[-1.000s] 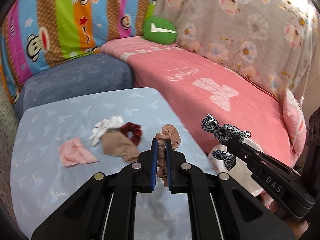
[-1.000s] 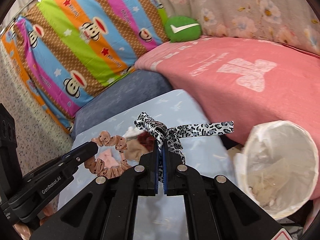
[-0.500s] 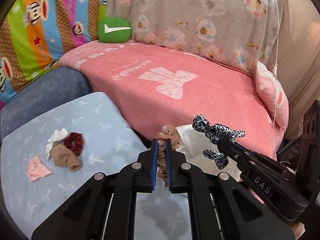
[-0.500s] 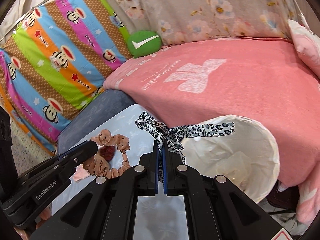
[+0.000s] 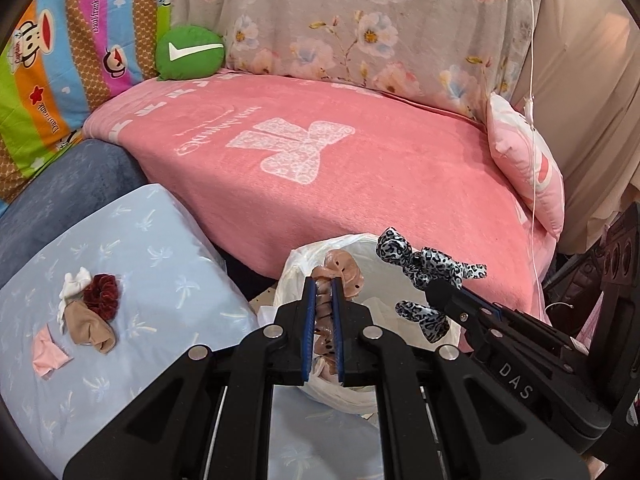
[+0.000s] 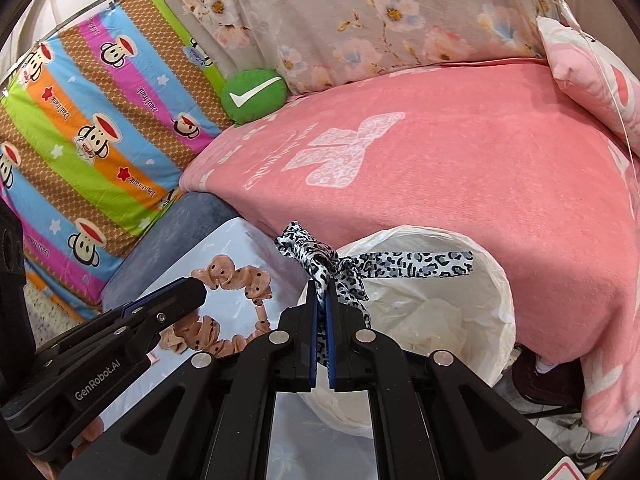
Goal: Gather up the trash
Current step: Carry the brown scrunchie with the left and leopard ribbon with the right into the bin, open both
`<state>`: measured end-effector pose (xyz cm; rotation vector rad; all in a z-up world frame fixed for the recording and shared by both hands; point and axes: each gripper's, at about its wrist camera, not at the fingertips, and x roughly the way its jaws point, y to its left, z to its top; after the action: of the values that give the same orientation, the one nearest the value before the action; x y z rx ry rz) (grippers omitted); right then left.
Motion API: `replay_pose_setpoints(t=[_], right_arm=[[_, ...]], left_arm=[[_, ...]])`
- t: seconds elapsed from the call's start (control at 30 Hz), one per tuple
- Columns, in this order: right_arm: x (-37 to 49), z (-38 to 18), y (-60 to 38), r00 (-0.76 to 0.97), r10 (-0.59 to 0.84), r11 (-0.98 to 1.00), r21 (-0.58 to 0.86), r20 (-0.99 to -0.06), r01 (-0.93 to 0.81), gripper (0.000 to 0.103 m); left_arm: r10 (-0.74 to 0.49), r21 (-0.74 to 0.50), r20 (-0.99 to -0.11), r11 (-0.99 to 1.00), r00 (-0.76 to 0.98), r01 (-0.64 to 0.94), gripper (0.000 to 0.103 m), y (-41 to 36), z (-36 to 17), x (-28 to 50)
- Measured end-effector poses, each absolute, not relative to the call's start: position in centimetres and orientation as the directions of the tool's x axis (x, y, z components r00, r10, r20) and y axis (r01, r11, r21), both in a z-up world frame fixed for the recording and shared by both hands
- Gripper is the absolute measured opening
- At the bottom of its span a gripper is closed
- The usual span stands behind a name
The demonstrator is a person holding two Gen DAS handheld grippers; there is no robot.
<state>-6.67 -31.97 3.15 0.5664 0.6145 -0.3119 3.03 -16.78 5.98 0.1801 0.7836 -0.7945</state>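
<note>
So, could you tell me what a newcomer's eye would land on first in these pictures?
Probably the two clamped hair ties in the foreground: a leopard-print ribbon scrunchie in the right gripper and a peach dotted scrunchie in the left gripper, both at the white-lined bin. Behind spreads the pink blanket.

We could not see the lower part of the trash bag (image 5: 362, 394); the left gripper (image 5: 323, 292) covered it. The peach scrunchie (image 5: 340, 276) was partly concealed between the blue pads. In the right wrist view, the leopard ribbon (image 6: 400, 261) crossed the bag's mouth, and its contents were indistinct.
</note>
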Motion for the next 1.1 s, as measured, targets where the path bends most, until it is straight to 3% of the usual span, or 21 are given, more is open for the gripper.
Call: replay_pose_setpoints(t=[0.4,0.43,0.5,0.57,0.6,1.1], right_arm=[[-7.3,2.3,-33.0,0.76,-0.135,0.785,0.4,-0.635,0.474,0.01],[-7.4,2.3,-33.2,0.76,-0.138,0.783,0.401,-0.635,0.477,0.01],[-7.6,2.4,-33.3,0.759,-0.145,0.779,0.399,-0.635,0.483,0.014],[-7.7,2.5,-33.5,0.758,-0.155,0.776,0.398,-0.633,0.49,0.022],[-7.8,2.5,-33.6,0.759,-0.156,0.775,0.398,-0.633,0.491,0.024],[-7.0,2.1,-32.0,0.747,-0.129,0.804,0.372,-0.652,0.464,0.027]], left_arm=[[-0.579,-0.15,-0.702,0.689,0.414,0.709,0.012,-18.6,5.5,2.9],[-0.575,-0.147,-0.704,0.691,0.416,0.707,0.015,-18.7,5.5,2.9],[-0.57,-0.146,-0.706,0.697,0.42,0.702,0.039,-18.8,5.4,2.9],[-0.569,-0.142,-0.696,0.707,0.438,0.693,0.056,-18.7,5.5,2.9],[-0.568,-0.136,-0.69,0.711,0.449,0.69,0.059,-18.7,5.6,2.8],[-0.536,-0.138,-0.697,0.752,0.476,0.645,0.06,-16.9,5.2,3.6]])
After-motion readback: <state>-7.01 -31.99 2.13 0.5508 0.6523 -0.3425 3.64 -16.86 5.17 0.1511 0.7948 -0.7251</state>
